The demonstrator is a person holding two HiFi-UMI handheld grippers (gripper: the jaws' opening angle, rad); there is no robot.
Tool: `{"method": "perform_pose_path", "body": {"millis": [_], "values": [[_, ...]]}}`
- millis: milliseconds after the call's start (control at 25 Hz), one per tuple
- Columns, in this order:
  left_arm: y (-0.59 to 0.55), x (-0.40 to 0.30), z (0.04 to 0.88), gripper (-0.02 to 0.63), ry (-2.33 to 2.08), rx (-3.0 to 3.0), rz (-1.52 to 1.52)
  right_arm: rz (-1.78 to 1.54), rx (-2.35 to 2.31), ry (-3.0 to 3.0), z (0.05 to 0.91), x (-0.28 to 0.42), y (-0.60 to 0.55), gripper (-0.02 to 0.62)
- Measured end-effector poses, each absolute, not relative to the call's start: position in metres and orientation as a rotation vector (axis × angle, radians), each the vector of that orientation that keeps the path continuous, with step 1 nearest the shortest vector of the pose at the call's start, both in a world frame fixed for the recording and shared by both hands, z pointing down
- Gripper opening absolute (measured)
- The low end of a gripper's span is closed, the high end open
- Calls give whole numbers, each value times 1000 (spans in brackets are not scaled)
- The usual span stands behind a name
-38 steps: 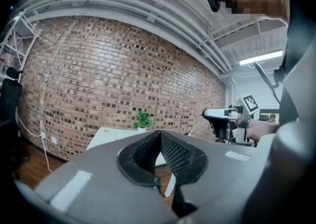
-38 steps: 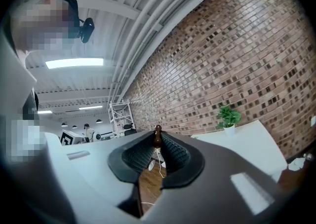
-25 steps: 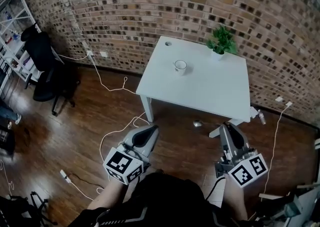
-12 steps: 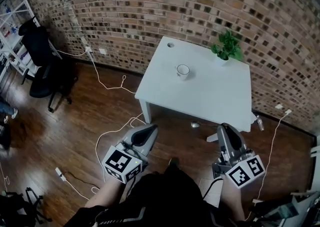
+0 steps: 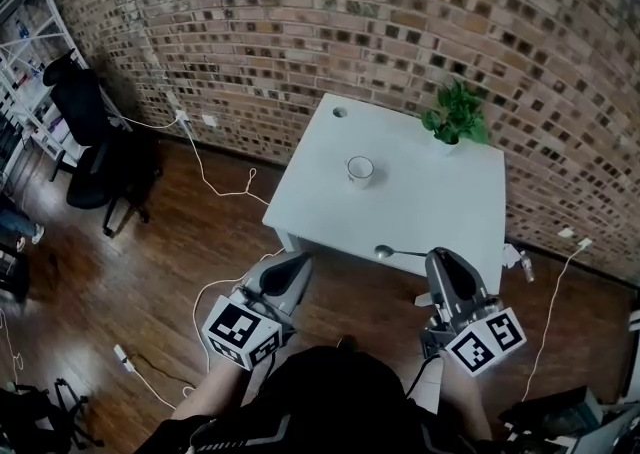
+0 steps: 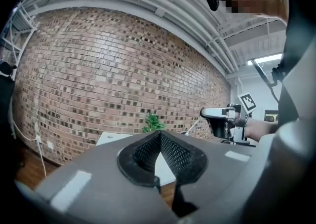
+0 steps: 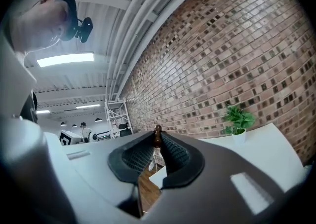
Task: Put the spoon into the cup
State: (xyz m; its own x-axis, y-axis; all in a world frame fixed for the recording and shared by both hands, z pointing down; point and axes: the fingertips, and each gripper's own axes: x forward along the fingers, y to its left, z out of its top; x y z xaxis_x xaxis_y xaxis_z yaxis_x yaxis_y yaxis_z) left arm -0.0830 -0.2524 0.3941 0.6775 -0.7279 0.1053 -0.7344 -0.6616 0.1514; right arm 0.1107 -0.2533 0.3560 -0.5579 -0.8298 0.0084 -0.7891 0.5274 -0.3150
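Head view: right hand-held gripper (image 5: 437, 260) pinches the spoon (image 5: 392, 253) by its handle at the near edge of the worktop (image 5: 440, 212), left hand-held gripper (image 5: 298, 267) pressed together and empty; best carry it level over the cup (image 5: 360, 170) before tipping it in.

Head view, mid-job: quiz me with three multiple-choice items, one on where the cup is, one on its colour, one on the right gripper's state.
1. Where is the cup?
A. on the floor
B. on the white table
C. on a chair

2. What colour is the cup?
A. white
B. red
C. black

3. The right gripper is:
A. open and empty
B. shut on the spoon
C. shut on the cup

Answers:
1 B, it stands upright near the tabletop's middle.
2 A, its body and rim are white.
3 B, the spoon's handle is pinched between its jaws, bowl sticking out sideways.
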Motion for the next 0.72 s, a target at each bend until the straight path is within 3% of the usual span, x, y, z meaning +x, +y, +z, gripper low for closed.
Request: {"method": "perform_pose_path", "body": {"millis": [720], "values": [[-329, -48, 401, -8, -1238, 2698, 130, -468, -1331, 2635, 367, 145, -330, 46]]}}
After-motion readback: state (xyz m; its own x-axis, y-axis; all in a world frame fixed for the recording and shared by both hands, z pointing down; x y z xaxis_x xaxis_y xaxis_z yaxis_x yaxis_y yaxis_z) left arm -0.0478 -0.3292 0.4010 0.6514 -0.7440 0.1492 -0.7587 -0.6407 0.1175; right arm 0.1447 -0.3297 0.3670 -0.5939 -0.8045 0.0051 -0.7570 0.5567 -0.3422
